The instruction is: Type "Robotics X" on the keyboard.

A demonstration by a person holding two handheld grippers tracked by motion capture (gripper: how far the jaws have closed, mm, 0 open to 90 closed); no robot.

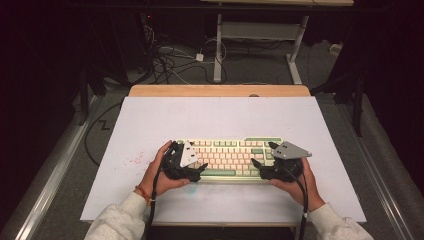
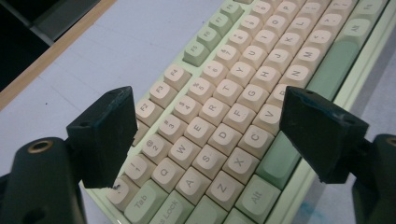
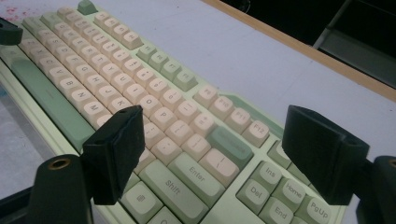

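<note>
My left gripper (image 2: 205, 135) stands with its jaws spread wide and nothing between them, hanging just above the left end of the keyboard (image 1: 231, 157), and through its own view I look down between the black jaws at the letter rows from Q and A across to the green space bar (image 2: 334, 60). My right gripper (image 3: 215, 149) is likewise wide and empty, poised over the right end, where the Enter key (image 3: 196, 175) and Shift key (image 3: 175, 190) sit between its jaws and the Ins and Del cluster lies under the right jaw. The keyboard lies flat on the white table (image 1: 150, 125), near the front edge and roughly centred, long side toward me. I judge the two tools are placed one at each end because that balances a long, flat thing: taking it by both short ends should keep it level and stop it pivoting. The jaws are held wide, I think, so they can pass over the case before closing. Neither tool touches the keys as far as I can tell.
</note>
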